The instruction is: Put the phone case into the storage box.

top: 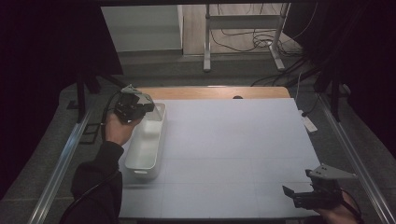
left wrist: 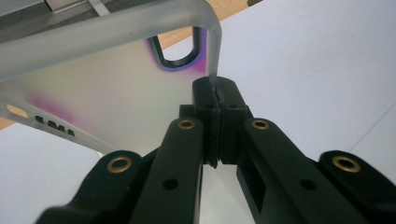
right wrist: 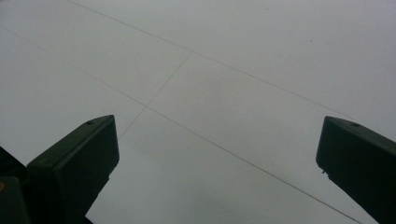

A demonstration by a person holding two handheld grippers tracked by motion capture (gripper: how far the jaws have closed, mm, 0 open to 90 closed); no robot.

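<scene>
A thin, frosted translucent board (left wrist: 107, 93), with a slotted handle hole at one corner, hangs over the far end of the white bin (top: 145, 161) that stands near the left edge of the white table (top: 243, 154); the left gripper (left wrist: 215, 88) has its jaws pressed together on the board's edge, pinching it by the rim so the sheet dangles free beneath, probably the easiest way to steer so flat a thing down into the bin's narrow opening; in the high view the board (top: 159, 113) shows as a pale sliver tilted above the bin's far wall. The left hand (top: 119, 128) sits just beside the bin's outer wall, wrist bent, the gripper angled inward over it. Well apart from the bin, at the table's near right corner, the right gripper (top: 299, 193) rests low with its jaws spread wide and nothing between them, likely parked clear of the work; the right gripper view looks across bare table.
</scene>
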